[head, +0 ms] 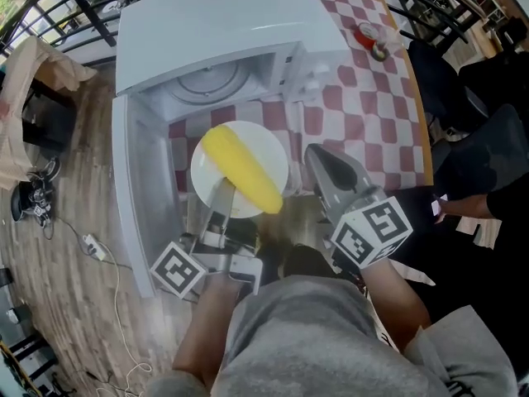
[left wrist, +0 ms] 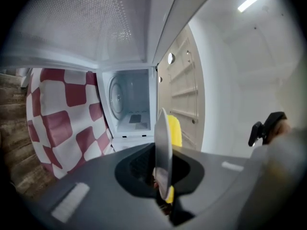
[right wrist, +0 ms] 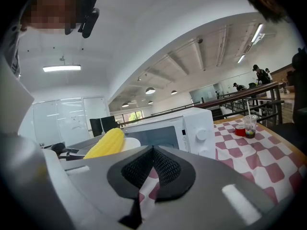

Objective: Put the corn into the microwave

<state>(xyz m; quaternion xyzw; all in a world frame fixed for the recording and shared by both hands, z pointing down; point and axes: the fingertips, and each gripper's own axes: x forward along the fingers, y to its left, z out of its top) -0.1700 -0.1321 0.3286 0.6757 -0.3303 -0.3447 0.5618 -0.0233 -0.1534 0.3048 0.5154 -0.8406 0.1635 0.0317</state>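
At the mouth of the microwave (head: pixel 215 23), a white plate (head: pixel 263 143) carries the corn cob (head: pixel 242 170); the cob lies diagonally across the plate, from 11 o'clock to 5 o'clock in the head view, and is not yet inside the cavity. The left gripper (head: pixel 223 198) takes the plate rim at 6 o'clock; its jaws are clamped on the thin edge, which the left gripper view shows edge-on between the pads with the cob on its far side. Gripping the plate rather than the cob keeps the pads off the food; it also gives a flat carrier that can be set onto the glass turntable (head: pixel 207 81), at 12 o'clock of the plate. The grip is on one side of the rim only; by judgement, the plate must be kept level or the round cob may roll off. The microwave door (head: pixel 136 180) stands swung out at 9 o'clock, so the opening is free along the approach line. The right gripper (head: pixel 321 160) hangs at 3 o'clock of the plate, apart from it; its jaws are brought together with nothing between them; only the red-and-white checked tablecloth (head: pixel 364 98) shows past them. It is probably held in reserve, for steadying or for the door. A plastic cup (head: pixel 369 38) stands well apart at 1 o'clock, off the path.
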